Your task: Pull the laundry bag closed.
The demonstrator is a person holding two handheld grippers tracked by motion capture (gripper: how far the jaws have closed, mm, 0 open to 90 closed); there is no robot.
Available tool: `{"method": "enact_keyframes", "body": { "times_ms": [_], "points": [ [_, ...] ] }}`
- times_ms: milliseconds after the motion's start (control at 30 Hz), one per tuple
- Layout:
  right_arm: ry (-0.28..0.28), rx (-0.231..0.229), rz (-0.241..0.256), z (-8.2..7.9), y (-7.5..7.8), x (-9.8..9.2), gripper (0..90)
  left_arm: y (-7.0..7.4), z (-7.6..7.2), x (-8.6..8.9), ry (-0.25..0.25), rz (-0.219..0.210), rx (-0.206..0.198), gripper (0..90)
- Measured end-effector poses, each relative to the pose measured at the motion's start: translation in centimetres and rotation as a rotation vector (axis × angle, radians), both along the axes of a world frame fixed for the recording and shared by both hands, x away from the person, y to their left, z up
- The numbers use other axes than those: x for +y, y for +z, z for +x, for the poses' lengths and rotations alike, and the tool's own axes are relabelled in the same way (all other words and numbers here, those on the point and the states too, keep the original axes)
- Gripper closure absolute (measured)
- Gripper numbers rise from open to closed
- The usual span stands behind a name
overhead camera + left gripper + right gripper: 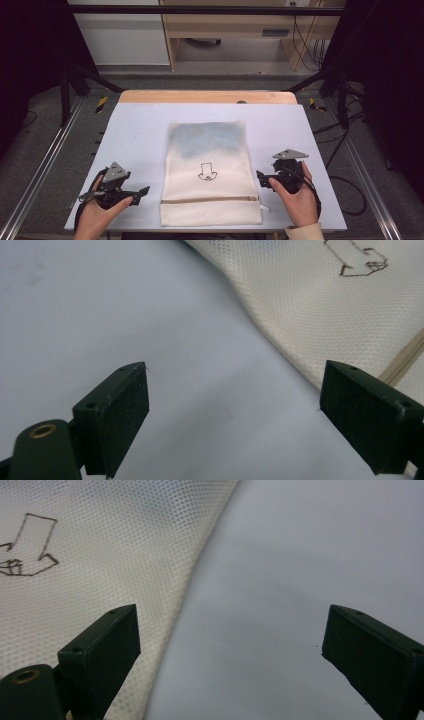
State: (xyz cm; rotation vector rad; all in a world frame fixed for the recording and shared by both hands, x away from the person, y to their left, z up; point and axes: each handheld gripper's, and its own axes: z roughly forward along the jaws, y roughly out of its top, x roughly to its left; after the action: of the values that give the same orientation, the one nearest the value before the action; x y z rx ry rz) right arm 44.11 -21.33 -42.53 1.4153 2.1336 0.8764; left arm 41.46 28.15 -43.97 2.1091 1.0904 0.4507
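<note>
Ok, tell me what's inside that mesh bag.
Through the mesh bag a bluish-grey patch shows in its far half, likely folded cloth; what exactly is hidden. The near half looks flat and cream. Its zipper looks closed.

Pale table – wood cabinet behind.

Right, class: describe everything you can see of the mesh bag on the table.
The mesh bag is cream netting, rectangular, lying flat mid-table between the two open tongs; neither touches it. A beige zipper runs across near the person's end and looks closed, its pull at the right. A dark arrow drawing marks the middle. Something bluish shows through the far half.
</note>
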Motion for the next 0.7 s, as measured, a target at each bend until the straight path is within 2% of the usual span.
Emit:
{"method": "enact_keyframes", "body": {
  "times_ms": [100, 200, 267, 367, 433, 567, 633, 700],
  "points": [
    [-0.033, 0.001, -0.004, 0.3, -0.2, -1.0, 8.9, 0.1, 0.6, 1.2, 0.028, 0.028, 0.005, 11.9],
    [-0.057, 0.007, -0.004, 0.5, -0.5, -2.0, 8.8, -0.1, 1.2, 2.4, 0.06, 0.03, 0.017, 11.8],
    [-0.073, 0.017, 0.002, 0.7, -0.7, -2.7, 8.5, -0.3, 1.6, 3.5, 0.078, 0.047, 0.035, 11.1],
    [-0.083, 0.03, 0.006, 0.8, -1.2, -3.6, 8.2, -0.5, 1.9, 4.8, 0.123, 0.05, 0.031, 11.2],
    [-0.095, 0.038, 0.006, 0.8, -1.5, -4.1, 7.7, -0.6, 2.0, 5.5, 0.134, 0.059, 0.035, 10.9],
    [-0.119, 0.053, 0.008, 0.3, -2.5, -5.4, 7.5, -0.9, 1.7, 6.3, 0.161, 0.117, 0.034, 10.0],
    [-0.13, 0.055, 0.015, -0.1, -3.0, -5.9, 7.8, -1.0, 1.4, 6.6, 0.17, 0.121, 0.024, 9.9],
    [-0.137, 0.07, 0.026, -0.4, -3.4, -6.1, 7.0, -1.2, 1.2, 6.7, 0.162, 0.122, 0.032, 8.8]
  ]
}}
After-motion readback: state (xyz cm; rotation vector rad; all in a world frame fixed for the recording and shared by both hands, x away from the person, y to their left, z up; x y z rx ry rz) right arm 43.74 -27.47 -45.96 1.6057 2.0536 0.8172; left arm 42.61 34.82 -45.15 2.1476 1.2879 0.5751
